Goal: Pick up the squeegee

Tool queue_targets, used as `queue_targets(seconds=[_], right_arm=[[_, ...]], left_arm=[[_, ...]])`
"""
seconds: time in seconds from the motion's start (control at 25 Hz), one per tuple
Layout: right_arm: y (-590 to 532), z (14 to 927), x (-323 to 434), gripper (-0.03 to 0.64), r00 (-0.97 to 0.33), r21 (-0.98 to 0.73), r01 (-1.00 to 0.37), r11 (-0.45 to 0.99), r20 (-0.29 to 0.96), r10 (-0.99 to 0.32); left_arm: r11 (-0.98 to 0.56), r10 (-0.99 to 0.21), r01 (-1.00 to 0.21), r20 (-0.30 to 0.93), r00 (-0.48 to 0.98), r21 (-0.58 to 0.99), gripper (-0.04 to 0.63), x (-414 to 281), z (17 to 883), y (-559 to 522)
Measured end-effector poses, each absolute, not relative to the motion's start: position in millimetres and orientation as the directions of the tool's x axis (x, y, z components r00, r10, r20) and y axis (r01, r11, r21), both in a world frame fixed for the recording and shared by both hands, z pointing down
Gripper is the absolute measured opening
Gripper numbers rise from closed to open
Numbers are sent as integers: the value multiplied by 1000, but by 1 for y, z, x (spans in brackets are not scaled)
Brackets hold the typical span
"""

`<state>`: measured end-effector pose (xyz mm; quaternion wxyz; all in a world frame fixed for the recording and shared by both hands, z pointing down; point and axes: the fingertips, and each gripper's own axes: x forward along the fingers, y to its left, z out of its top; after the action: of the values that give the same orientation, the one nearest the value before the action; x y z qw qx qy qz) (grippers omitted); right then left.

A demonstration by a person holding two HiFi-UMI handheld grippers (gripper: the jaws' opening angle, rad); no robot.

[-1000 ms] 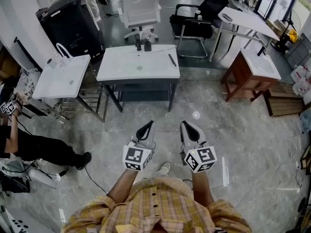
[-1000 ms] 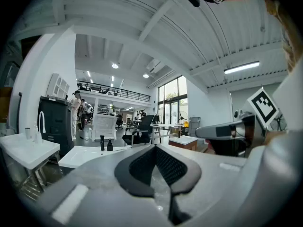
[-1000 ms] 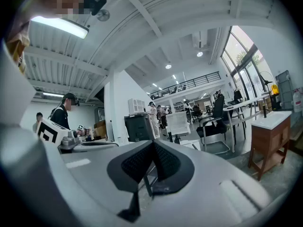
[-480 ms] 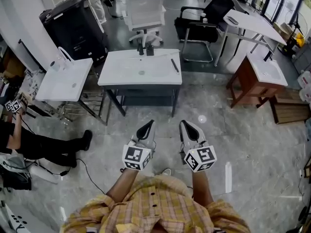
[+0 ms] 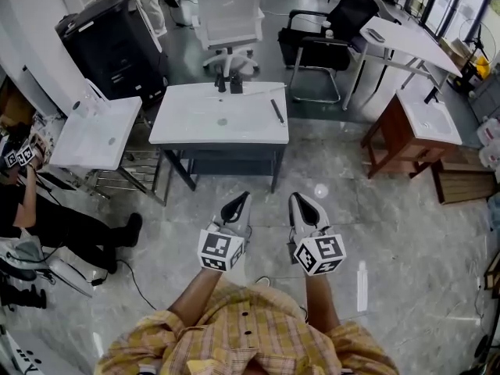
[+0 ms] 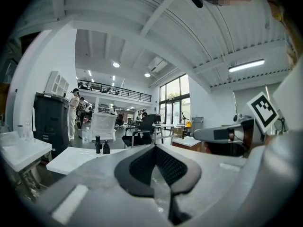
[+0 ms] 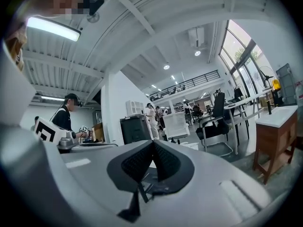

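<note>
Squeegee [image 5: 276, 110] nearer; head view only.

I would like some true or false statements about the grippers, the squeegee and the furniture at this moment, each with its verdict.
1. The left gripper and the right gripper are both shut and empty. True.
2. The squeegee lies on the white table, near its right edge in the head view. True.
3. The left gripper touches the squeegee. False: it hangs over the floor, apart from the table.
4. The chair directly behind the table is black. False: the white chair is there; the black chair stands further right.
</note>
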<state>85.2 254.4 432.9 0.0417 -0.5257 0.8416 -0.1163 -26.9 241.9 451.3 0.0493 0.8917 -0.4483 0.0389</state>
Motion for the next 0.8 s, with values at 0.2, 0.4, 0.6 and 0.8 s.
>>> queue_targets(seconds=[0.2,0.4,0.6,0.8], right_arm=[[200,437,90,-11,-432,-217,-886,410,63,-900],[126,438,86,-11,-429,-201,-890,409,70,-900],[46,440,81,-11,-398,-203,-904,376,82,-914],[-34,438,85,-9,-331,-213,-928,306,92,-939]], left_arm=[[-600,-792,-798,98,602,56,-3,-17,451,184],[-598,-795,-800,88,600,55,-3,-20,451,102],[-616,-781,-787,93,617,49,-3,-22,450,22],[-636,-760,-769,122,638,62,-3,-26,457,-54]])
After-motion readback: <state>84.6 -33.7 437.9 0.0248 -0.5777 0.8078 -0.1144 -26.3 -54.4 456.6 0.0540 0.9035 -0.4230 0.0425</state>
